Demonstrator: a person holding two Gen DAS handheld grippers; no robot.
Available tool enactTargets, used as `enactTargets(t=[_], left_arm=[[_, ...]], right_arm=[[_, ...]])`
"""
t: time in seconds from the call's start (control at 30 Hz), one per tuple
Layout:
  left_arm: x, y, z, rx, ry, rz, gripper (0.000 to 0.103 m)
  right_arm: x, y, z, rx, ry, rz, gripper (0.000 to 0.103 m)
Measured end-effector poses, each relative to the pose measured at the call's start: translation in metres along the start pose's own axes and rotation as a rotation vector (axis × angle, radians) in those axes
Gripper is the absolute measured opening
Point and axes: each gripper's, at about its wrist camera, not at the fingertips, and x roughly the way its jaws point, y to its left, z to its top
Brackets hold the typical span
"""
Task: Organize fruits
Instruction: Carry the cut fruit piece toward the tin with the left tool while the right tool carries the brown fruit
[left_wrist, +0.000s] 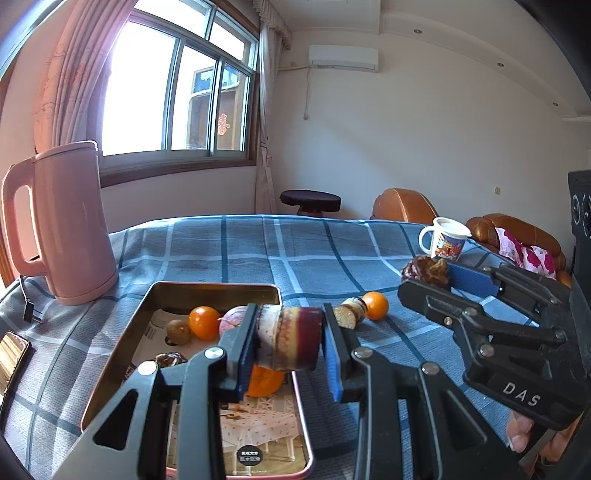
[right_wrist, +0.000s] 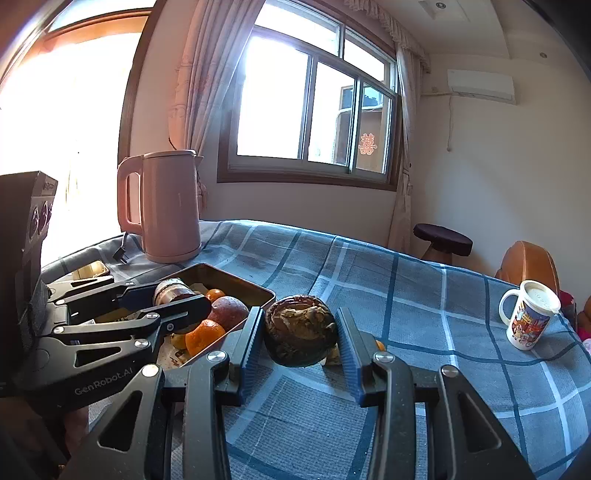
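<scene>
Purple-brown and cut flat at one end, the fruit piece (left_wrist: 291, 338) sat pinched between the blue pads of the left hand-held gripper (left_wrist: 290, 343), held clear above the near half of the metal tray (left_wrist: 110, 373). Its pale cut face pressed the left pad, and the piece looked short against the pads, so a small twist of the wrist could have let it roll out and drop onto the oranges (left_wrist: 204, 322) lying beyond the fingertips. To the right, the right hand-held gripper (right_wrist: 300, 338) was clamped on a dark, wrinkled round fruit (right_wrist: 300, 330), carried over the blue checked tabletop (right_wrist: 406, 295) just right of the tray's edge. That skin looked soft and creased, and I judged that a hard squeeze might bruise or split it, while a slack one might let it slide down between the ridged pads.

Both tools were close together, and bringing the two loads to the tray at once risked knocking jaw against jaw. A loose orange (left_wrist: 375, 305) and another cut piece (left_wrist: 351, 312) lay on the cloth ahead of the left tool, easy to nudge off. Farther out, the pink kettle (left_wrist: 70, 225) stood beyond the tray's far left corner and a lidded mug (right_wrist: 528, 319) far to the right, both within a careless sweep.
</scene>
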Motion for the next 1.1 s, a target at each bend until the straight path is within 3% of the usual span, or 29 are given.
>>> enactTargets(t=[1.1], left_arm=[[-0.003,0.069,-0.01,-0.09,0.042,0.105,0.033]], right_arm=[[0.047,0.067,0.002,-0.065,0.058,0.151,0.041]])
